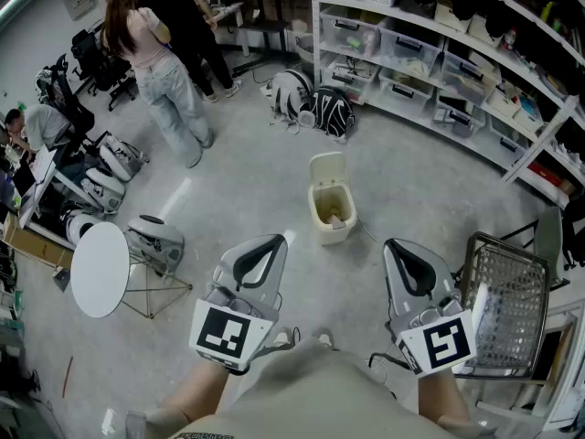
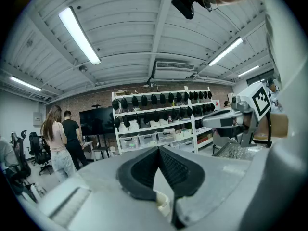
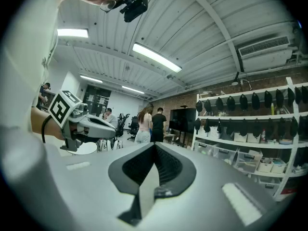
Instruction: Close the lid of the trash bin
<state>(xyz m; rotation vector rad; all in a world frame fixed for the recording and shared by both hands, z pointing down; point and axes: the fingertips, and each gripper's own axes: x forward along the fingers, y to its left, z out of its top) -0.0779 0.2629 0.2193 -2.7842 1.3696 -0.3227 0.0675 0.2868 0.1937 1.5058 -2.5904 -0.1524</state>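
A small cream trash bin (image 1: 332,216) stands on the grey floor ahead of me, its lid (image 1: 327,168) swung up and standing open behind the opening. My left gripper (image 1: 270,244) is held low and to the bin's left, well short of it. My right gripper (image 1: 397,247) is at the same height to the bin's right. Both are shut with nothing between the jaws. The left gripper (image 2: 158,151) and the right gripper (image 3: 154,146) point level across the room in their own views, where the bin is hidden. Each view catches the other gripper at its edge.
A round white table (image 1: 100,269) and a folding stand are at my left. A wire basket (image 1: 508,302) stands at my right. Shelves with plastic bins (image 1: 430,58) line the back right wall. Two people (image 1: 163,58) stand at the back left; bags (image 1: 311,106) lie near the shelves.
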